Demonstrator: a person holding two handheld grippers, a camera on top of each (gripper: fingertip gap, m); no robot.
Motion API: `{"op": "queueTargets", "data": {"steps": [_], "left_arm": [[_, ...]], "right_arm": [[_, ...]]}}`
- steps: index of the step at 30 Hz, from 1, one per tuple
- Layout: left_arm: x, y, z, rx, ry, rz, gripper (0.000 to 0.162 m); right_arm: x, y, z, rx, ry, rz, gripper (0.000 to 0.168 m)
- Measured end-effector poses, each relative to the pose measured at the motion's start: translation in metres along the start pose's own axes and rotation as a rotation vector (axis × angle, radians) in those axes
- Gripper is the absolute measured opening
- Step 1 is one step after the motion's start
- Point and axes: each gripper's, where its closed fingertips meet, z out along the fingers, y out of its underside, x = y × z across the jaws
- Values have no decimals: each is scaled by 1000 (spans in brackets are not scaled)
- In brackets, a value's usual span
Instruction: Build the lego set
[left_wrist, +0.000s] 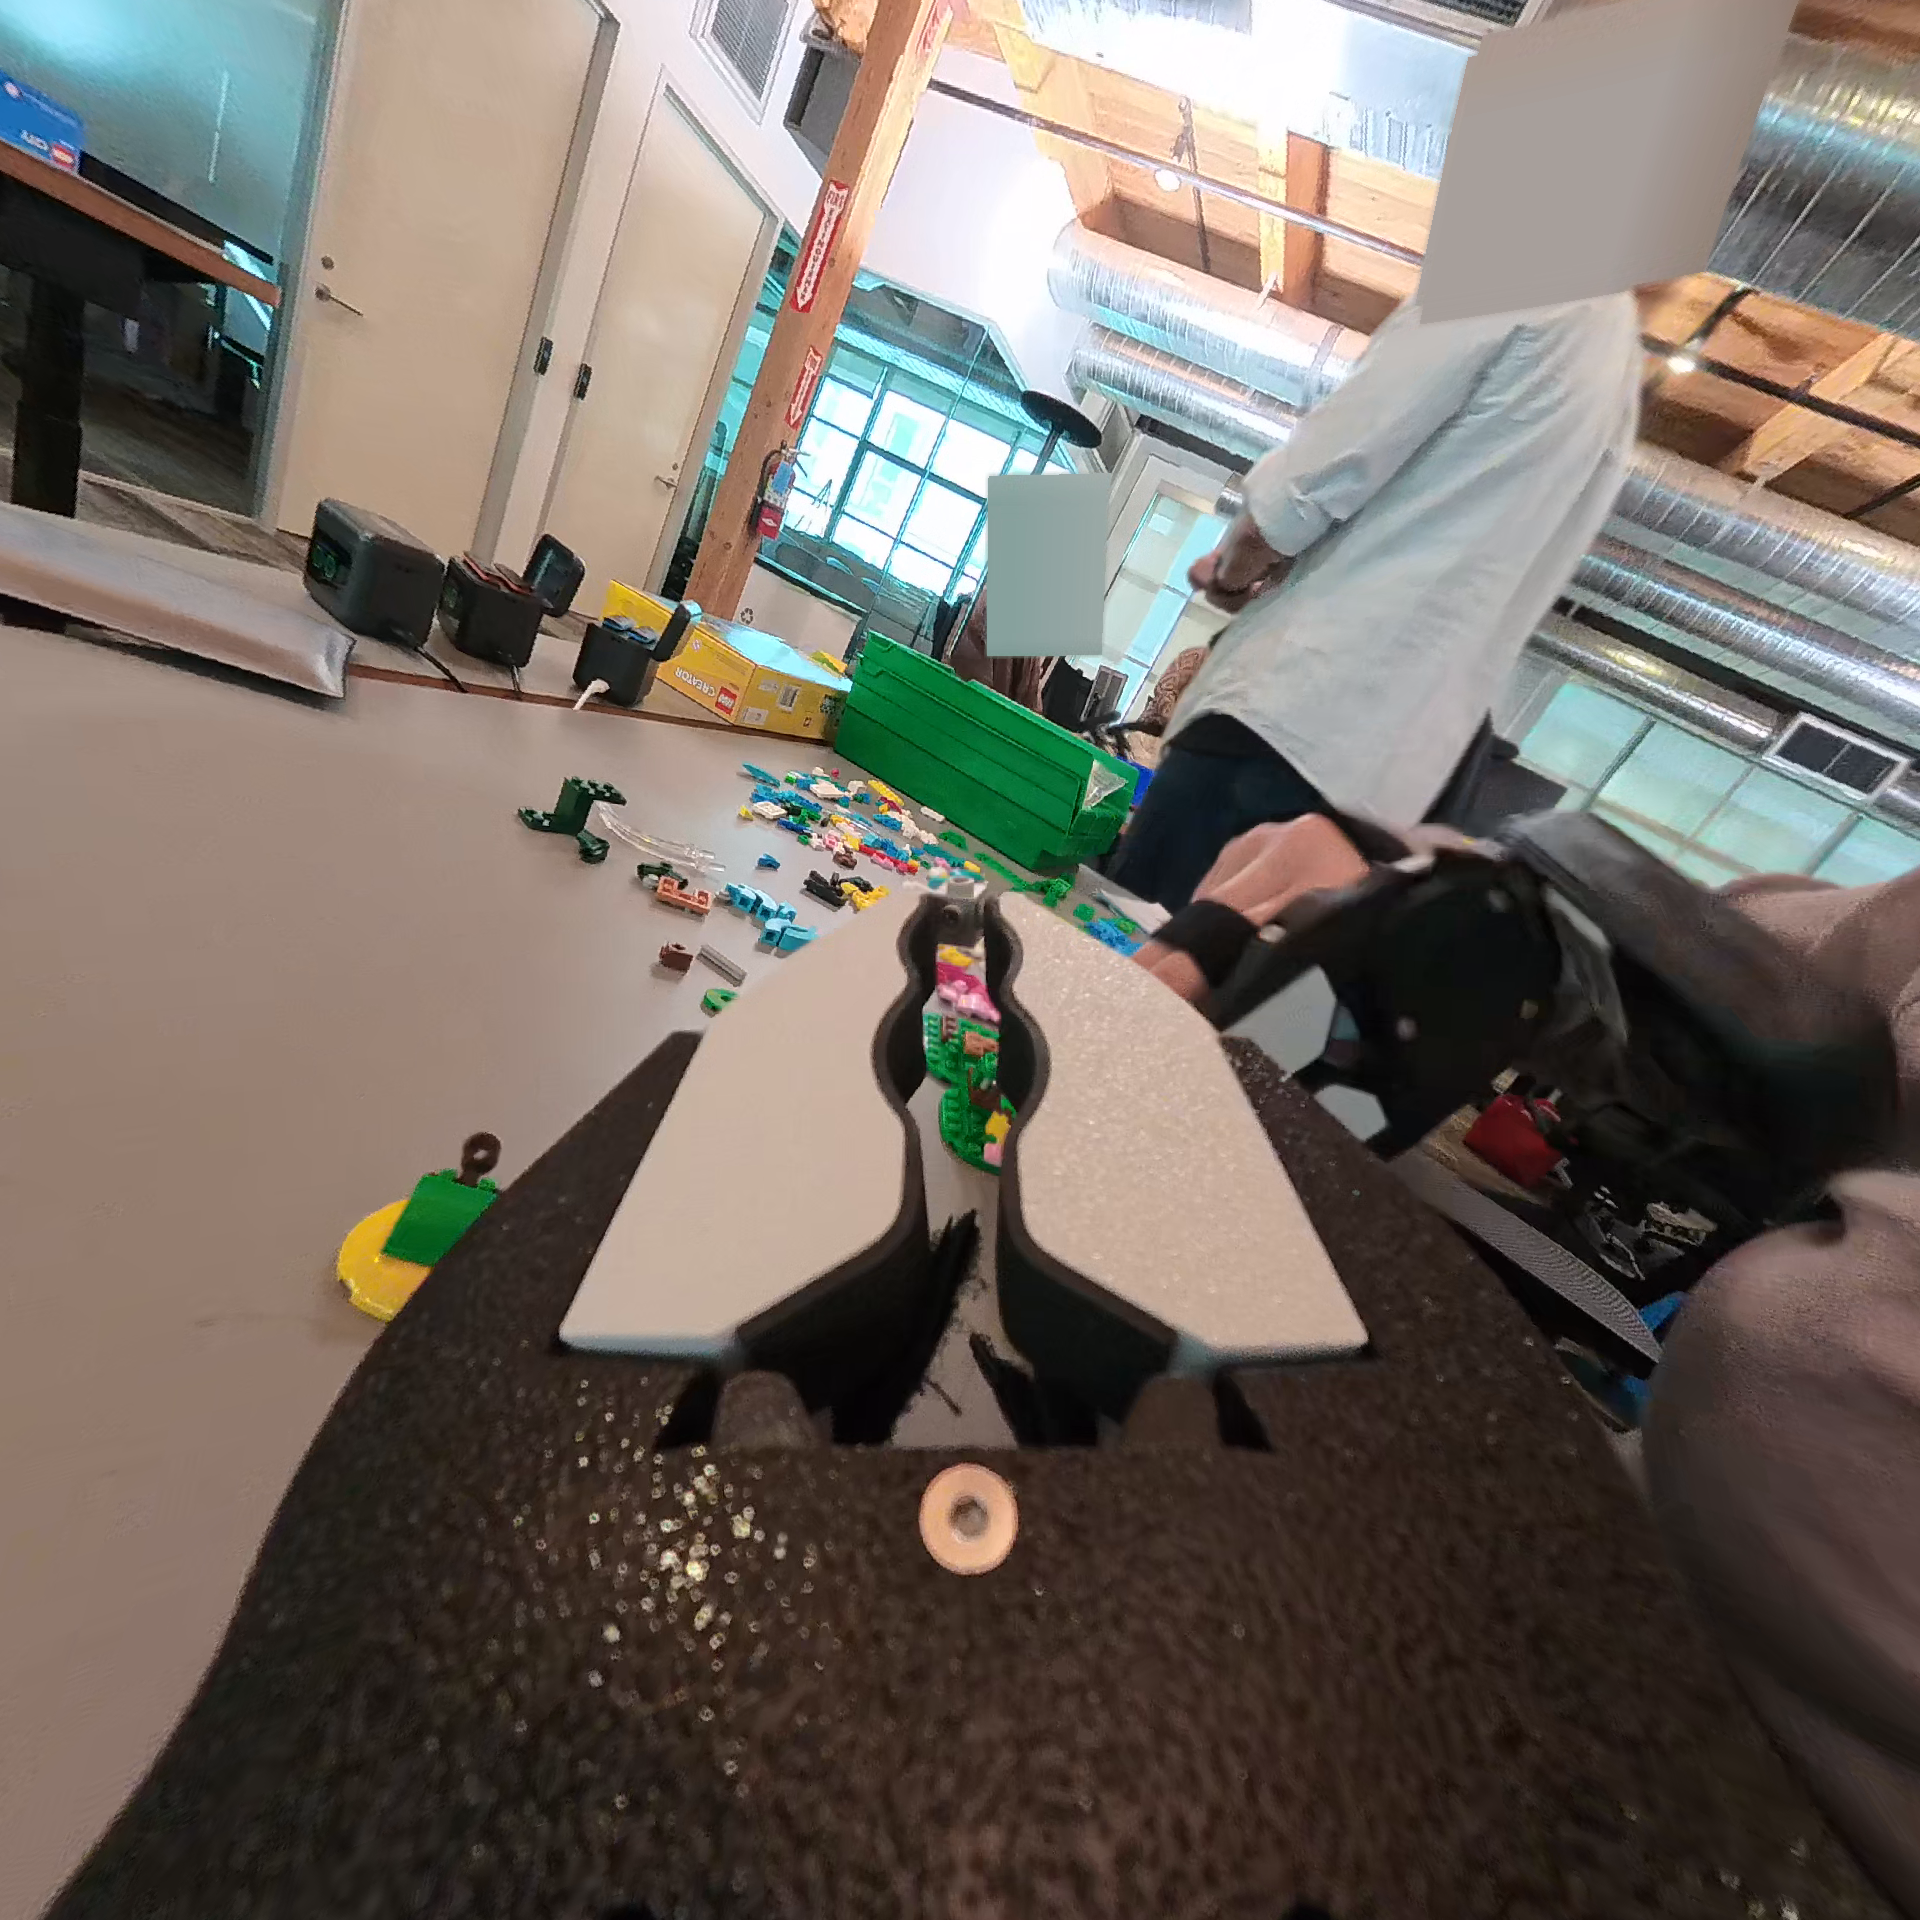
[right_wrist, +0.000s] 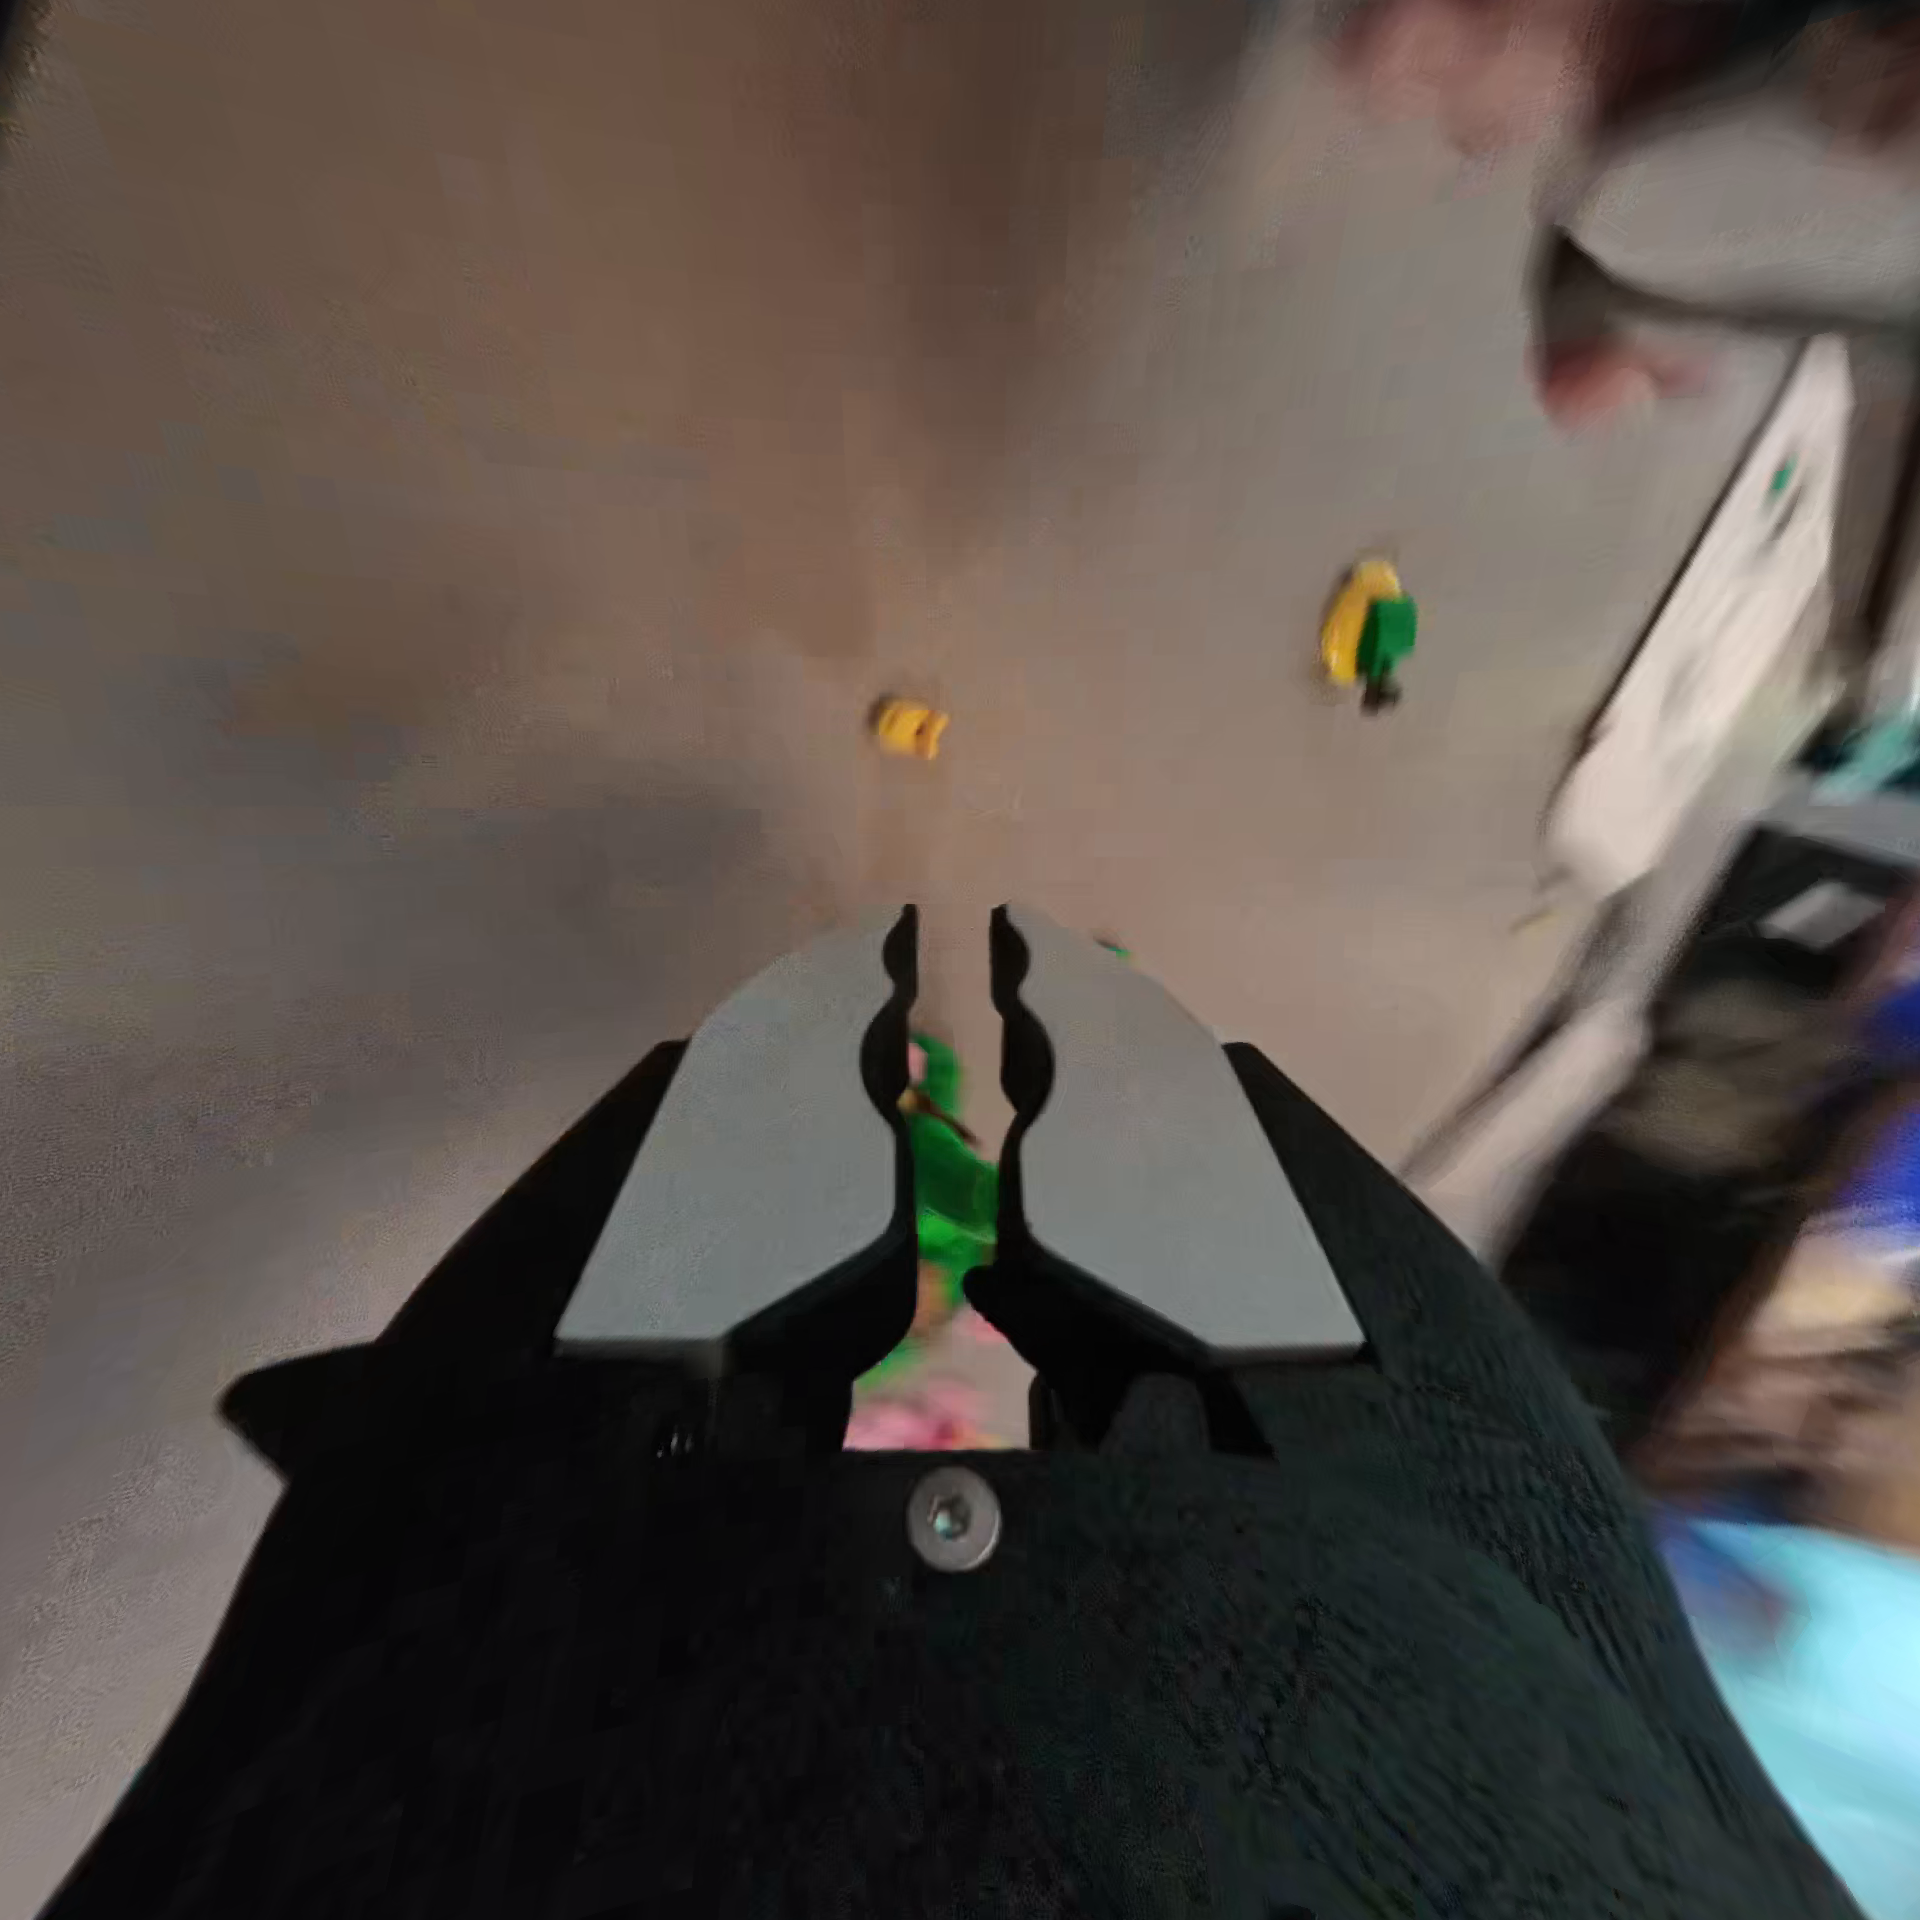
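Note:
My left gripper (left_wrist: 961, 902) is shut on a small grey Lego piece (left_wrist: 963, 889), pinched at the fingertips above the table. Below it, through the gap between the fingers, I see a green Lego build (left_wrist: 971, 1086) with pink and brown parts. My right gripper (right_wrist: 954, 914) is narrowly open with nothing between its tips; that view is blurred. The green build (right_wrist: 951, 1174) lies under its fingers. In the left wrist view the right gripper (left_wrist: 1434, 966), held by a hand, sits just right of my left fingers.
A yellow and green piece (left_wrist: 410, 1236) (right_wrist: 1366, 634) and a small yellow piece (right_wrist: 906, 727) lie on the grey table (left_wrist: 260, 987). Loose bricks (left_wrist: 842, 821), a dark green part (left_wrist: 577, 816), green trays (left_wrist: 966, 758), a yellow box (left_wrist: 748, 675) and black chargers (left_wrist: 416, 582) sit farther back. A person (left_wrist: 1434, 582) stands beyond.

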Motion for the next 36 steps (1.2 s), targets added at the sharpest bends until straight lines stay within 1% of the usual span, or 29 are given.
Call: {"op": "queueTargets", "data": {"steps": [1, 2, 4, 5, 6, 7, 10, 13, 15, 19, 24, 28, 36], "left_arm": [[0, -2, -1, 8, 4, 2, 8], [0, -3, -1, 16, 8, 1, 8], [0, -6, -2, 32, 17, -8, 8], [0, -7, -3, 40, 22, -12, 8], [1, -8, -3, 46, 28, -15, 8], [2, -8, -3, 49, 31, -14, 8], [1, -10, -5, 43, 19, 14, 8], [2, -13, -6, 49, 21, 30, 8], [3, -16, -7, 60, 28, 29, 8], [8, -19, -9, 69, 43, 37, 8], [9, -21, -13, 53, 17, 79, 8], [9, -25, -15, 69, 20, 76, 8], [7, -14, -11, -1, -10, 123, 8]], "right_arm": [[-2, -7, -1, 70, -49, 225, 8], [-5, -16, -3, 136, -133, 470, 8], [-1, -25, -3, 196, -250, 903, 8], [0, -31, -4, 237, -327, 1046, 8], [1, -34, -3, 243, -399, 1158, 9], [0, -32, 0, 210, -452, 1220, 10], [-2, -19, 13, 53, -517, 1272, 12], [-7, -17, 19, -74, -599, 1303, 11], [-7, -16, 23, -145, -587, 1282, 11], [-7, -16, 25, -224, -570, 1256, 11], [-13, -16, 28, -268, -577, 1249, 11], [-14, -15, 29, -260, -577, 1281, 12], [-12, -19, 30, -233, -546, 1262, 14]]}}
